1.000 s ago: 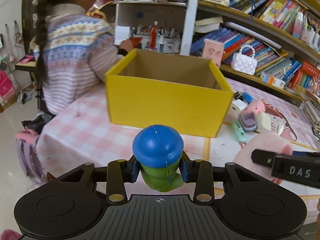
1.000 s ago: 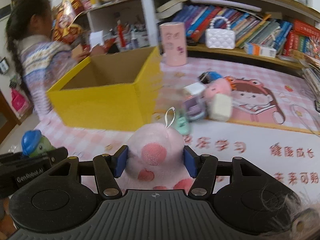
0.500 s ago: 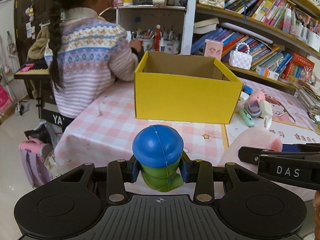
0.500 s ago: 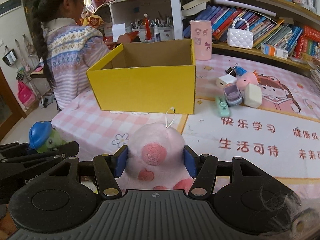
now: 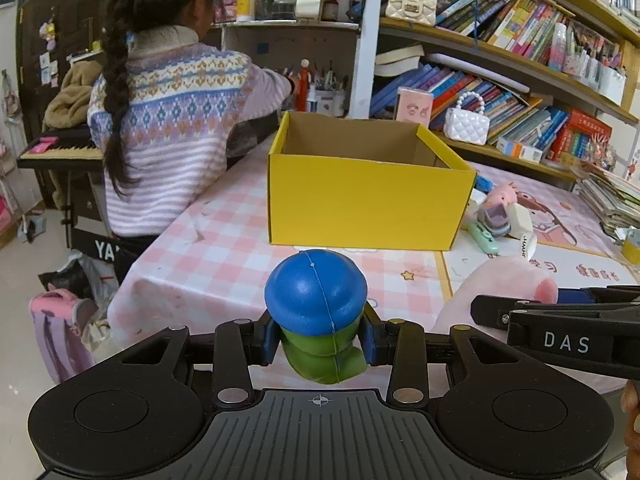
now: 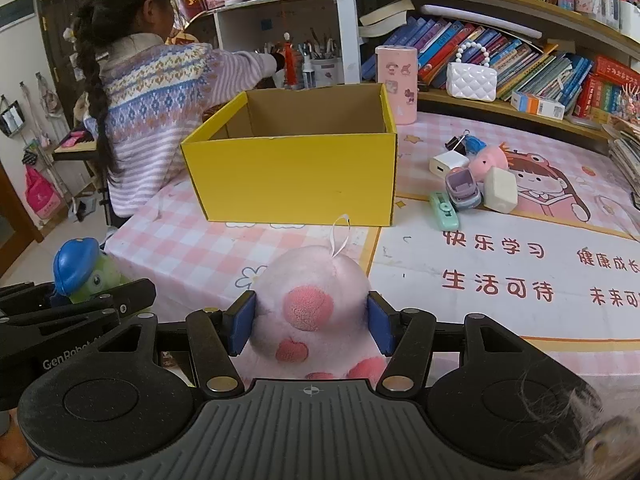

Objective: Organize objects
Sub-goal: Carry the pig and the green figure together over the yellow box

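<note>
Pinching a smooth, rounded green figure with a blue cap (image 5: 316, 308), the left gripper (image 5: 320, 340) hangs beside the right gripper (image 6: 312, 324), whose blue pads squeeze a fuzzy pink spotted plush (image 6: 310, 300), both short of the open, matte yellow cardboard box (image 6: 294, 172) on the checked tablecloth (image 6: 192, 248).

A cluttered room in even daylight. A table (image 6: 520, 320) under a pink checked cloth with cartoon prints and Chinese characters fills the foreground. Behind it, long wooden bookshelves (image 5: 500, 56) hold rows of leaning, colourful books (image 6: 460, 44) and two small quilted handbags. A white shelf unit (image 5: 288, 28) carries jars and pen pots. At the left, a person in a patterned knitted sweater (image 5: 176, 120) sits facing away, beside a keyboard (image 5: 60, 150). The floor (image 5: 16, 320) is pale. A dark door (image 6: 52, 40) stands at far left.
</note>
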